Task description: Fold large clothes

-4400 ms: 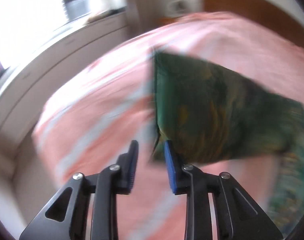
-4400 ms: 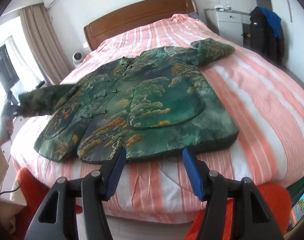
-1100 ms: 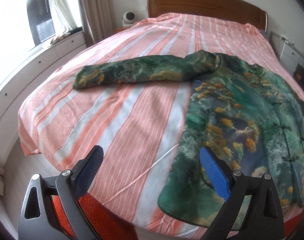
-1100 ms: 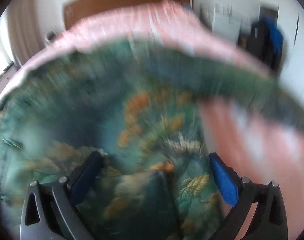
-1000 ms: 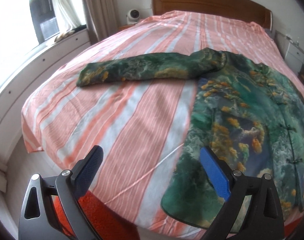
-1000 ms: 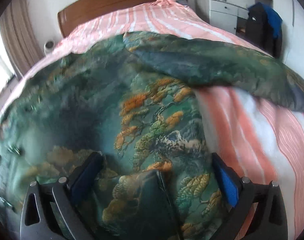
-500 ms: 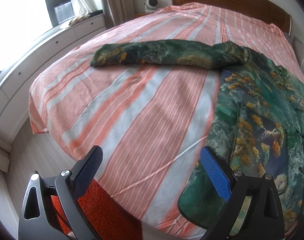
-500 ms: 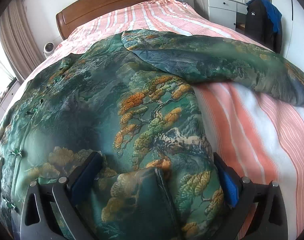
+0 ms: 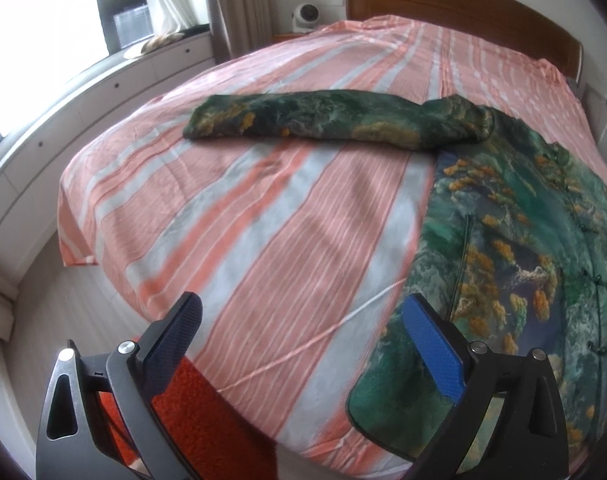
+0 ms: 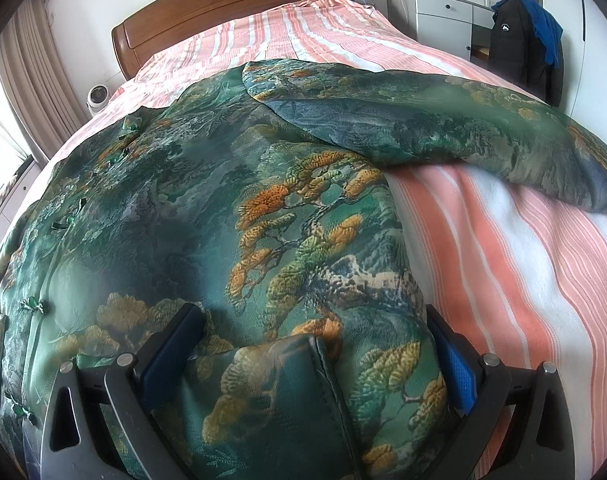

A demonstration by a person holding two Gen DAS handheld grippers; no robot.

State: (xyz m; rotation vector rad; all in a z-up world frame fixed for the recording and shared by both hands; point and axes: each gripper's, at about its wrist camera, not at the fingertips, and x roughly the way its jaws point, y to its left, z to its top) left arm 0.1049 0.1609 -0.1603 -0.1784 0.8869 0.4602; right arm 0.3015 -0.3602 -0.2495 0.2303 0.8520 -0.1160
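Jacket [image 10: 207, 216] spread flat on bed [image 9: 263, 240]. Both hand-held grippers gape: left [image 9: 303, 340] empty, right [image 10: 315, 344] straddling hem at 6 o'clock, unclamped. Next: pinch hem, fold.

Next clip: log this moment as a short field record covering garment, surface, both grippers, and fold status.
garment: green patterned jacket, spread flat, front up
sleeves: one sleeve stretched out sideways; other sleeve also out
surface: striped bedspread
left gripper: open, over the bed edge near the jacket's corner, holding nothing
right gripper: open, fingers either side of a bunched hem fold
fold status: not started
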